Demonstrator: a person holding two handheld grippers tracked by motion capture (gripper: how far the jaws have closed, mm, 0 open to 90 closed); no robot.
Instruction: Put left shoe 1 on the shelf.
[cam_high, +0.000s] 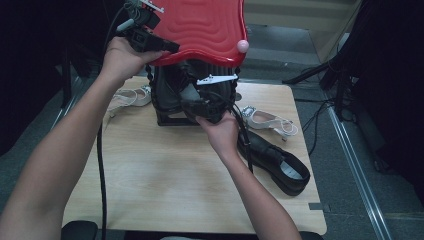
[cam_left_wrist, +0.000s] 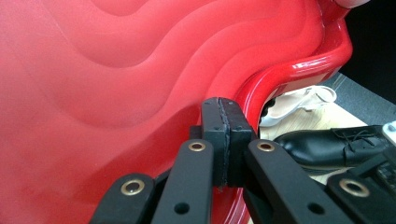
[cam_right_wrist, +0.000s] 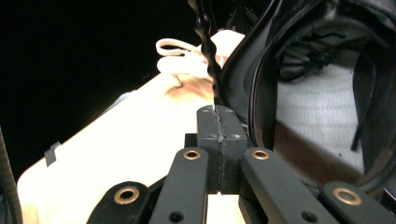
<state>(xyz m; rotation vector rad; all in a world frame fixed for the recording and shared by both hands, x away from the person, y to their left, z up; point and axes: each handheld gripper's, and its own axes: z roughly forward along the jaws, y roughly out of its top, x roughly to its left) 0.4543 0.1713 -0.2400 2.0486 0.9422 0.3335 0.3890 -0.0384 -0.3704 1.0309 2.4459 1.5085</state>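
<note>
Overhead camera faces forward; tool cameras sit close, sharing the table (cam_high: 165, 175).

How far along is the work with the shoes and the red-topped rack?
Done: one black shoe sits under the red top. In hand: the left gripper, shut, is against the red top; the right gripper, shut, is at that shoe's opening. Probably left: the other black shoe and two white sandals on the table.
</note>
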